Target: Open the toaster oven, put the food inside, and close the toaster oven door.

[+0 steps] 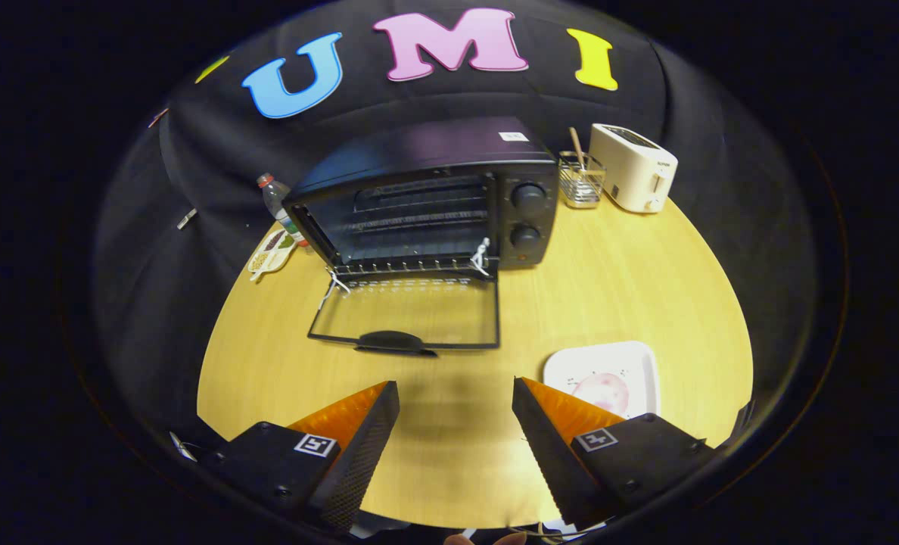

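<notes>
and here we are with the tongs (pixel 455 424) spread wide, nothing between them, hanging above bare bench (pixel 646 288). straight ahead, beyond the tips, the oven (pixel 427 200) sits with its door (pixel 408 314) dropped flat onto the bench, handle (pixel 393 342) pointing back at the tongs. so step one looks done: the oven is open, rack showing inside, cavity looks empty from here.

the food (pixel 605 390) is off to the right of the tongs, just past the right finger, a pinkish round thing lying on a white plate (pixel 642 363); the finger covers part of both. it is not yet picked up, so the loading is still to come, and after that the door needs lifting shut. call it about a third of the way along.

next move, i'd say, is a swing right and down onto that plate, then a carry over the lowered door without clipping it.

around the place: pale wood bench, smooth, rounded at the far edge. right of the oven, a wire caddy (pixel 581 182) with a stick in it, then a pale toaster (pixel 635 170). left of the oven, a bottle (pixel 278 204) and a small printed card (pixel 270 253). black cloth drapes behind it all.
</notes>
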### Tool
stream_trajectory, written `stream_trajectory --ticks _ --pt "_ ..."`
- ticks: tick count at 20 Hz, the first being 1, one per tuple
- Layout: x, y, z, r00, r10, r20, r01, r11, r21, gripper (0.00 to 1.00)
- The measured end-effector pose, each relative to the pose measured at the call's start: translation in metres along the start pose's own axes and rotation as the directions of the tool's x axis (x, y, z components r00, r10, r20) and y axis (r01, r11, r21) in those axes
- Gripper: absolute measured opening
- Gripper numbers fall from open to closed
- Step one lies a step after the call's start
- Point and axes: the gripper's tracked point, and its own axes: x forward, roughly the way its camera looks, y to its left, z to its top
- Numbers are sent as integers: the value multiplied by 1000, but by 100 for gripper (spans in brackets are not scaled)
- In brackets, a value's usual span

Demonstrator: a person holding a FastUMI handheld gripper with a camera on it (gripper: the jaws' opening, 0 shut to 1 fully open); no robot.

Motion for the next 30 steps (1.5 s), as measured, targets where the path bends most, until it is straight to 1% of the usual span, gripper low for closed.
stream_trajectory --ticks 2,4,6,9,12,15,17,18,19,20,21,22,23,24,25,26,27,29,30 --pt "-9 -40 -6 996 -16 -87 17 1000 5 98" --pt "-12 -83 -6 990 -42 -138 44 999 11 98" --pt "-9 -124 -10 979 -66 -195 71 997 21 98" --pt "-1 -169 -21 956 -74 -283 88 995 39 98" --pt "16 -198 -31 936 -80 -344 95 995 26 99" --pt "41 -210 -44 922 -65 -382 85 996 35 99" --pt "58 -219 -54 910 -76 -409 93 995 24 96" --pt "65 -223 -58 905 -83 -416 98 995 16 83" --pt "72 -224 -61 904 -80 -420 95 995 15 75" --pt "77 -222 -64 902 -71 -425 87 996 19 61" --pt "80 -222 -68 900 -60 -432 81 996 29 54" --pt "80 -222 -71 893 -48 -447 76 996 45 36" --pt "84 -223 -68 897 -30 -440 62 996 58 19" --pt "82 -223 -76 902 -16 -432 46 997 58 14" --pt "79 -225 -72 899 22 -437 4 998 58 9" --pt "74 -225 -69 901 42 -433 -6 997 83 7" --pt "80 -224 -72 904 65 -424 -21 994 109 5" --pt "76 -222 -71 912 125 -390 -50 979 197 5" --pt "75 -220 -71 916 168 -364 -73 963 261 5"
